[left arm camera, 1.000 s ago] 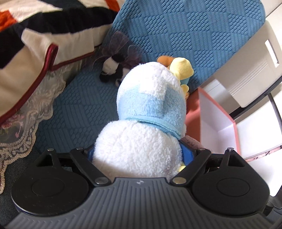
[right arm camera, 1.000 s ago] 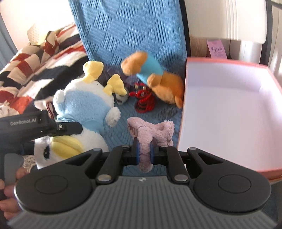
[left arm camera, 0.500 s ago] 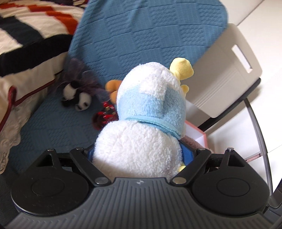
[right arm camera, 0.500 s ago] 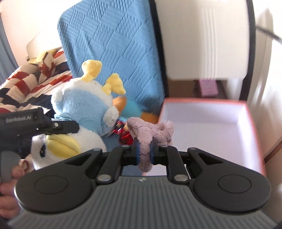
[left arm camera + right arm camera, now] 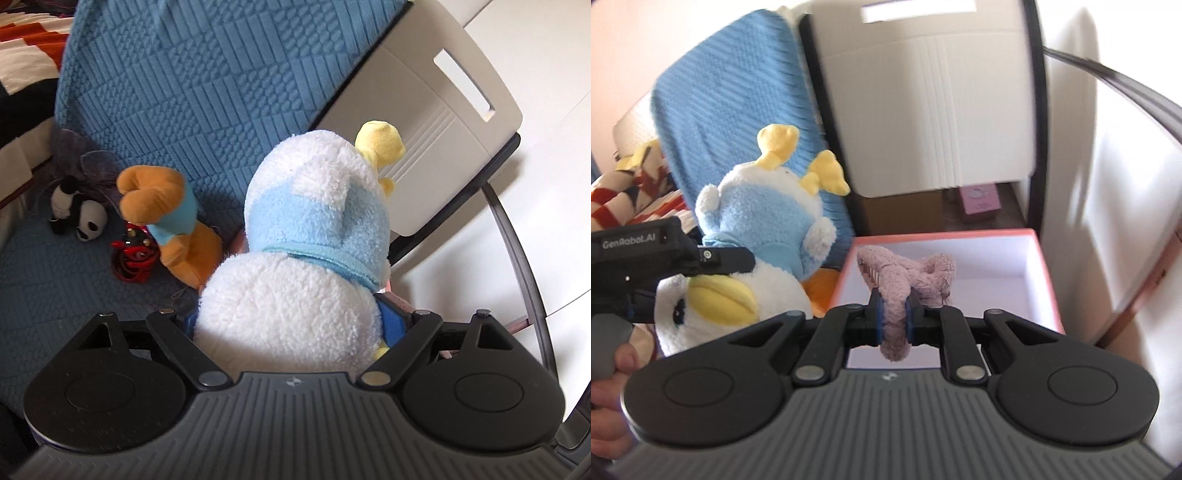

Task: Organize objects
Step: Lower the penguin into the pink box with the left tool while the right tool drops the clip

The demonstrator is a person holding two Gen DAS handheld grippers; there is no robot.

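Observation:
My left gripper (image 5: 291, 321) is shut on a big white and light-blue plush duck (image 5: 295, 258) with yellow feet, held up in the air above the blue cover. The right wrist view shows the same duck (image 5: 757, 221) upside down beside the box, with the left gripper (image 5: 701, 258) across its body. My right gripper (image 5: 894, 317) is shut on a small pink fuzzy toy (image 5: 905, 273). That toy hangs over the open pink box (image 5: 1047, 280), whose white inside holds nothing I can see.
On the blue knitted cover (image 5: 221, 74) lie an orange plush in a blue shirt (image 5: 166, 206), a red toy (image 5: 133, 254) and a small panda (image 5: 77, 218). A white chair back (image 5: 424, 122) stands behind the box. A striped blanket (image 5: 613, 206) lies at the left.
Both grippers have moved right and up with their toys. The pink toy went from over the blue cover to over the box. The duck now hangs in front of the chair back.

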